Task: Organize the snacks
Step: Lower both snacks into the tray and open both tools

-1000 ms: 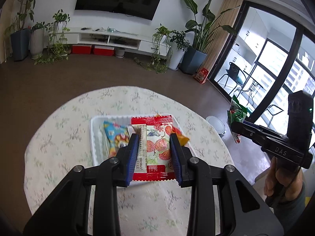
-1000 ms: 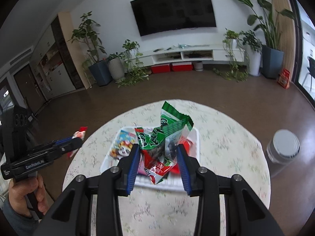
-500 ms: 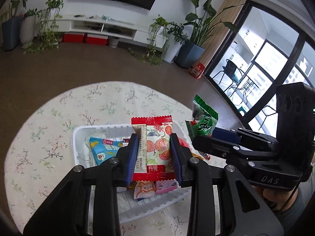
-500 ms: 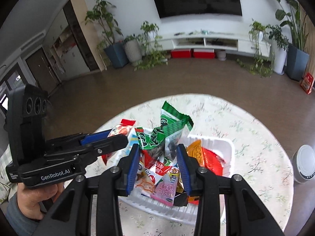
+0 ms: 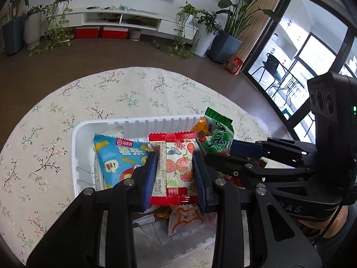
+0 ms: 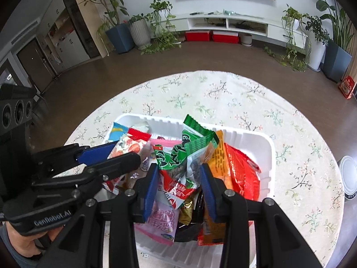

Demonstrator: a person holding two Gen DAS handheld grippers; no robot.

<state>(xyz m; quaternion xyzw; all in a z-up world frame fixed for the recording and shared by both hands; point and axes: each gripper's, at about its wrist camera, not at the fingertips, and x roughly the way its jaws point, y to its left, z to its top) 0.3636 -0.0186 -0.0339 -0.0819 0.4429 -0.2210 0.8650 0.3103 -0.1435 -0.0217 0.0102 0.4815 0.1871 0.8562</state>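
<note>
My left gripper (image 5: pixel 175 176) is shut on a red-edged strawberry snack packet (image 5: pixel 173 167), held just above a white plastic tray (image 5: pixel 75 134). My right gripper (image 6: pixel 179 178) is shut on a green snack packet (image 6: pixel 178 154) over the same tray (image 6: pixel 263 143). In the left wrist view the right gripper (image 5: pixel 225 151) comes in from the right with the green packet (image 5: pixel 217 137). In the right wrist view the left gripper (image 6: pixel 125 154) enters from the left with the strawberry packet (image 6: pixel 127 145). Several packets lie in the tray, among them a blue one (image 5: pixel 116 156), a pink one (image 6: pixel 162 221) and an orange-red one (image 6: pixel 238 172).
The tray sits on a round table with a floral cloth (image 5: pixel 111 93). A white-lidded bin (image 6: pixel 349 176) stands on the floor at the right. A hand (image 6: pixel 24 245) grips the left gripper's handle. Plants and a low TV cabinet (image 6: pixel 225 22) line the far wall.
Both grippers have come down and forward toward the tray with their packets, and now hang close together just over it. The tray fills far more of each view.
</note>
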